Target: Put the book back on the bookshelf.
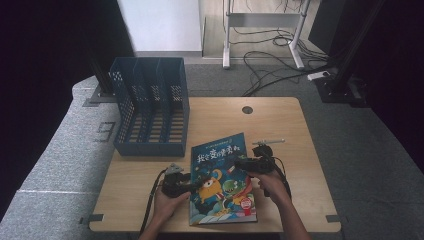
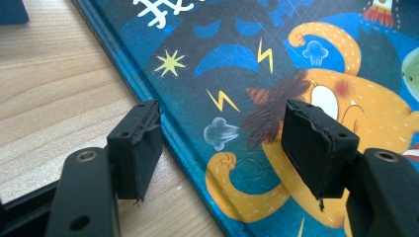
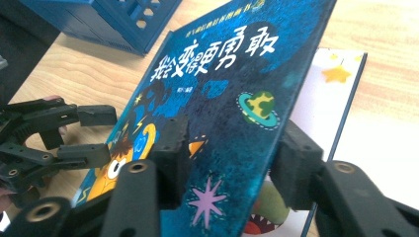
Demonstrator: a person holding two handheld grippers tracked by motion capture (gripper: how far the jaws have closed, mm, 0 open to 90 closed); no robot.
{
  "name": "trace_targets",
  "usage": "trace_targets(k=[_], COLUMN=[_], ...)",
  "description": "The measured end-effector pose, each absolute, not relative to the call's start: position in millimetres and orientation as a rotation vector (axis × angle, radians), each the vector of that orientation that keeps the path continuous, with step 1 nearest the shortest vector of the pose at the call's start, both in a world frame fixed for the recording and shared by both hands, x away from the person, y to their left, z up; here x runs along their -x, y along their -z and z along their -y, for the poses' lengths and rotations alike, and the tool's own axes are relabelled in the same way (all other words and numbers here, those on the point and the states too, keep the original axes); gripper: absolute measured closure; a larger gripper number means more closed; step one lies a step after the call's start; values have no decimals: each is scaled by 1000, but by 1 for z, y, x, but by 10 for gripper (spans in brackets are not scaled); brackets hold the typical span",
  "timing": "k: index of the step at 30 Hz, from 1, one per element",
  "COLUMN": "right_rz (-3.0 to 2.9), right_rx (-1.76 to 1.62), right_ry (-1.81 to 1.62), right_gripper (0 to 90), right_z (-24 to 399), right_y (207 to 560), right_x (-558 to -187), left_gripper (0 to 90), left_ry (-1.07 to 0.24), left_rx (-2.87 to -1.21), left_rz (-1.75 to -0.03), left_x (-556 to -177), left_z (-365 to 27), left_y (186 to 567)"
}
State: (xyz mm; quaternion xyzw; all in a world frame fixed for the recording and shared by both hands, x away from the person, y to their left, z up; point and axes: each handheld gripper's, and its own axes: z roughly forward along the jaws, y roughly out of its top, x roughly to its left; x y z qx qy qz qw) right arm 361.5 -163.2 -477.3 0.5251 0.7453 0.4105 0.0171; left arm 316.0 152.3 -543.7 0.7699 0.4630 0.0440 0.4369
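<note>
**Right gripper lifts the cover of a picture book**

A picture book (image 1: 222, 180) with a dark blue cartoon cover lies on the near half of the wooden table (image 1: 295, 130), its spine on the person's left. A blue file rack (image 1: 150, 107) stands at the far left corner of the table, just beyond the book. A white pen (image 1: 268, 142) lies near the book's far right corner.

The right gripper (image 3: 232, 168) works at the book's right edge. Its jaws straddle the front cover, one above and one beneath it, and the cover is raised off the first page (image 3: 331, 98), which shows white with a yellow star. Whether the pads actually press on the cover cannot be told.

The left gripper (image 2: 222, 148) sits at the book's left edge, near the spine. Its jaws stand apart with nothing gripped: one is over the bare table, the other over the cover. The right gripper view shows it with its jaws parted beside the book.
</note>
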Motion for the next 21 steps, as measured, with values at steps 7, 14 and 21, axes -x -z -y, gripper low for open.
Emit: trace_targets(k=[7,14,21], right_rz=[-2329,-2341,-2348], right_rx=[-1588,-1546,-1556], right_ry=[-1314,-1402,-1438], right_gripper=[623,695,731], right_z=[163,159,155], right_y=[467,453,443], right_x=[-363,-365,-368], left_gripper=[319,313,317], left_ry=[-105,-107,-126], left_rx=[-1909,-1897,-1895], left_rz=[-1147,-1140,-1134], left_x=[-315,-315,-314], left_z=[-153,-156,-157], left_y=[542,539,536])
